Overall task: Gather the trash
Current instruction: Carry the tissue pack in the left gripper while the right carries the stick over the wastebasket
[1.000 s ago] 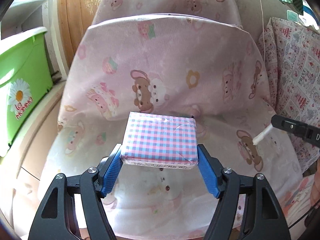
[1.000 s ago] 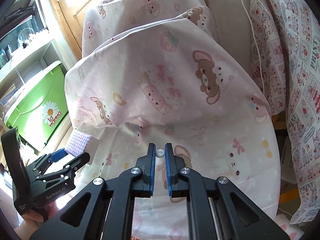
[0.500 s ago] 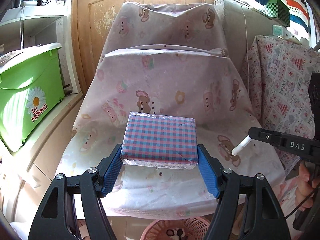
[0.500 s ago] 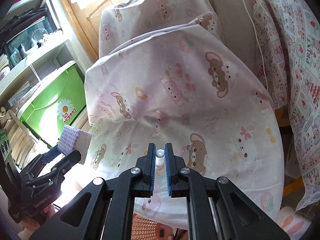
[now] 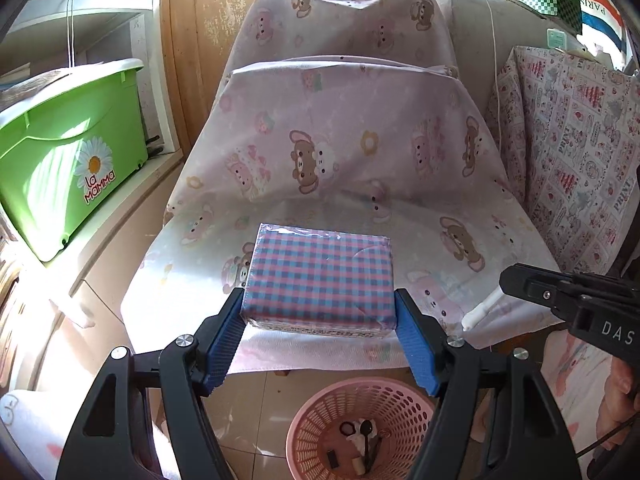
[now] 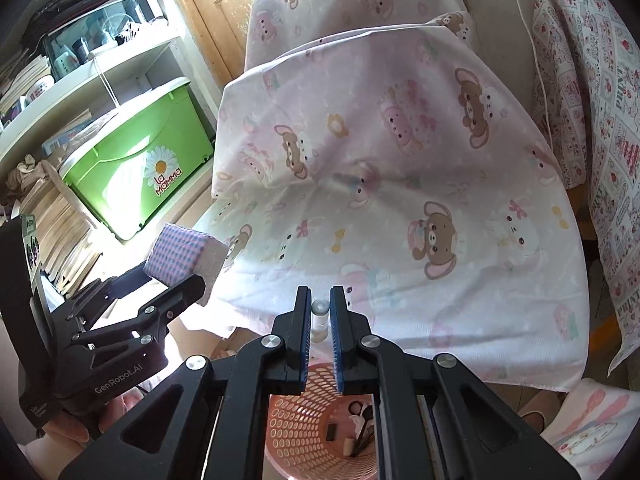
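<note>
My left gripper (image 5: 320, 316) is shut on a pink-and-blue checked packet (image 5: 318, 280), its blue pads pressing both ends. The packet hangs in the air just past the front edge of the chair seat. In the right wrist view the same checked packet (image 6: 184, 252) shows at the left, in the left gripper (image 6: 172, 280). My right gripper (image 6: 320, 308) is shut on a small white tube (image 6: 320, 314) that sticks out between its fingertips. That white tube (image 5: 482, 308) also shows at the right of the left wrist view. A pink mesh basket (image 5: 312, 412) with several small bits of trash stands on the floor below both grippers.
A chair draped in pink bear-print cloth (image 5: 340, 160) fills the middle. A green plastic box (image 5: 68, 160) sits on a low shelf at the left, with shelves of clutter (image 6: 72, 52) above. Patterned fabric (image 5: 576, 152) hangs at the right. A person's hand (image 6: 64, 432) holds the left gripper.
Both grippers have drawn back from the chair seat, so the pink basket on the floor has come into view below them. Each keeps its grip.
</note>
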`<state>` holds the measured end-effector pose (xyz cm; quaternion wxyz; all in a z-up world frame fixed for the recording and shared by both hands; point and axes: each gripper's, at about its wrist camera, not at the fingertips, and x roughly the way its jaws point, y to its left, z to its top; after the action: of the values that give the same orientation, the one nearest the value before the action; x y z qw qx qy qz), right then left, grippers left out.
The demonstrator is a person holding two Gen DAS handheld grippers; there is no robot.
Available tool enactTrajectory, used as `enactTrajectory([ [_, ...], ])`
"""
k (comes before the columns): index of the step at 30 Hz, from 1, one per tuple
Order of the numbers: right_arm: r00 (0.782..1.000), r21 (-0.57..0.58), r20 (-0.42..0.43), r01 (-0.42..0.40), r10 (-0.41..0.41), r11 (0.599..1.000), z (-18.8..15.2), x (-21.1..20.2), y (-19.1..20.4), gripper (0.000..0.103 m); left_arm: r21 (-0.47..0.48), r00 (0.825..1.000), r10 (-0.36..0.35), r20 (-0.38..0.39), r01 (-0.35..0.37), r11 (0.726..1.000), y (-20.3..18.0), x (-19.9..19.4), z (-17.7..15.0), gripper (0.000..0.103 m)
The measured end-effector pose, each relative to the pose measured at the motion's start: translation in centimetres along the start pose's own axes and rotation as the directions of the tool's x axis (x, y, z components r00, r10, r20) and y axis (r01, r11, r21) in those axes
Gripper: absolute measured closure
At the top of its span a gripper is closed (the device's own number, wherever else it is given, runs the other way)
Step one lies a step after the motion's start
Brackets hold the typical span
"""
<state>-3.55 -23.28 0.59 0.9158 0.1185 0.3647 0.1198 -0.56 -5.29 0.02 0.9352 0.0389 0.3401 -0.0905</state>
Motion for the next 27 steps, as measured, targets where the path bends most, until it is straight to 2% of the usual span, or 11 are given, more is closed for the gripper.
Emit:
enactTrajectory([
  [6, 0.999, -0.03, -0.044, -0.016, 0.015, 0.999, -1.5, 0.6, 1.3, 0.093, -0.057, 0.991, -0.083, -0.108, 0.077, 0.995, 1.3, 0.6, -2.2, 0.033],
  [8, 0.998, -0.047, -0.057, -0.011, 0.008, 0.999, -1.8, 1.0, 1.8, 0.093, -0.061, 0.986, -0.12, -0.114, 0.113, 0.992, 1.2, 0.2, -3.2, 0.033],
  [11, 0.997, -0.079, -0.073, 0.004, -0.01, 0.997, -2.2, 1.5, 2.2, 0.093, -0.021, 0.983, -0.124, -0.132, 0.122, 0.992, 0.5, -0.1, -4.1, 0.033],
  [14, 0.994, -0.08, -0.106, 0.005, -0.014, 0.997, -2.7, 2.3, 2.3, 0.093, -0.048, 0.973, -0.155, -0.168, 0.149, 0.988, 0.7, 0.4, -4.6, 0.032],
  [17, 0.987, -0.081, -0.161, 0.014, -0.027, 0.997, -3.4, 3.7, 2.2, 0.093, -0.06, 0.959, -0.129, -0.251, 0.118, 0.991, 1.0, 1.9, -5.1, 0.032],
  [19, 0.978, -0.078, -0.208, 0.014, -0.03, 0.997, -4.0, 4.8, 2.2, 0.093, -0.04, 0.933, -0.092, -0.347, 0.084, 0.996, 1.0, 3.7, -6.1, 0.033],
  [20, 0.972, -0.075, -0.232, 0.007, -0.024, 0.997, -4.3, 5.3, 2.1, 0.093, -0.049, 0.918, -0.105, -0.382, 0.093, 0.994, 1.1, 4.3, -6.5, 0.033],
  [24, 0.943, -0.053, -0.333, -0.011, -0.007, 0.999, -5.8, 7.7, 2.0, 0.093, -0.166, 0.825, -0.208, -0.525, 0.14, 0.976, 1.8, 7.2, -8.7, 0.033],
  [27, 0.914, -0.069, -0.405, 0.014, -0.041, 0.998, -7.1, 9.6, 2.1, 0.093, -0.182, 0.776, -0.199, -0.599, 0.11, 0.977, 1.7, 9.0, -10.2, 0.033],
])
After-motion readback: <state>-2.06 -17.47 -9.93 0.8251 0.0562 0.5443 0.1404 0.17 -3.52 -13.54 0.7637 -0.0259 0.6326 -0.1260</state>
